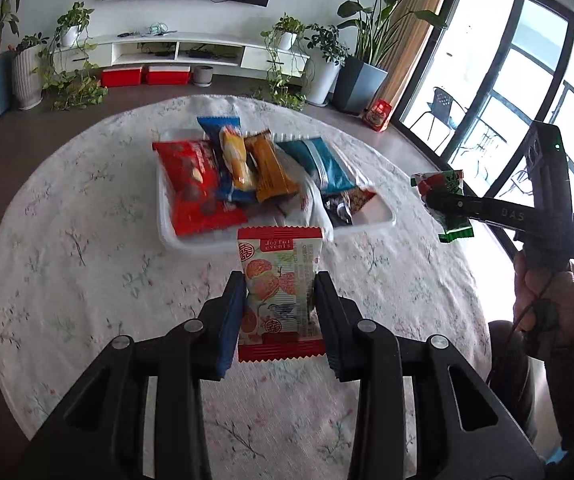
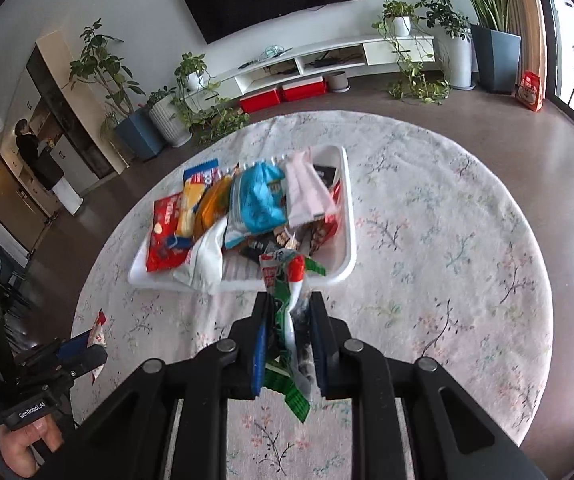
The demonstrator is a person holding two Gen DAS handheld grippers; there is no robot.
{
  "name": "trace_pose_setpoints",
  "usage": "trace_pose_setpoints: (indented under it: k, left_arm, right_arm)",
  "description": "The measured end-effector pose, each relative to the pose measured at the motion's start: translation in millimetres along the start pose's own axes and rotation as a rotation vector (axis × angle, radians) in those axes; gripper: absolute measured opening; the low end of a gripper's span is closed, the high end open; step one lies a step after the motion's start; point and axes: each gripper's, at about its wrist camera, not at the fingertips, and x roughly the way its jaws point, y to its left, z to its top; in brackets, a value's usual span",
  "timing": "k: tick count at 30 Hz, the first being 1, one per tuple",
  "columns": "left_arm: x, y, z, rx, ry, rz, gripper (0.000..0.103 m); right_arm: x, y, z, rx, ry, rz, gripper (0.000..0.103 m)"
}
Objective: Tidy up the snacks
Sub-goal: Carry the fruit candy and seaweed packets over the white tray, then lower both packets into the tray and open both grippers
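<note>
Left wrist: red-edged, peach-printed packet (image 1: pixel 279 296)

Your left gripper (image 1: pixel 279 289) is matt black plastic with ribbed blue pads and bare metal pivot pins; the right gripper (image 2: pixel 289 307) is built the same. You have a glossy printed film packet (image 1: pixel 280 294) with crimped red ends in the left, and a crinkled, shiny green-and-white foil wrapper (image 2: pixel 289 320) in the right. The tray (image 1: pixel 371 224) is smooth white plastic with a slight sheen. The round tablecloth (image 1: pixel 87 240) is matt woven cloth with a floral print. The floor (image 2: pixel 527 136) is polished and reflective.
</note>
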Motion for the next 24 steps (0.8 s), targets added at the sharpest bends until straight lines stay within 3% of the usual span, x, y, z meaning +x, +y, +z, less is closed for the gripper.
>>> trace_pose_setpoints:
  k: [6,12,17,24]
  left_arm:
    - [12,9,72,0.017,-0.045,0.003,0.033]
    - [61,15,124,0.008,-0.019,-0.006,0.033]
    - [114,27,130,-0.019,0.039,0.002,0.033]
    - [151,34,121,-0.015,0.065,0.041,0.033]
  right_arm:
    - [7,10,55,-0.05,-0.031,0.007,0.021]
    - [52,26,93,-0.065,0.028,0.041,0.021]
    - [90,43,104,-0.078,0.073,0.061,0.021]
    - [128,63,108,-0.129,0.125,0.052,0.021]
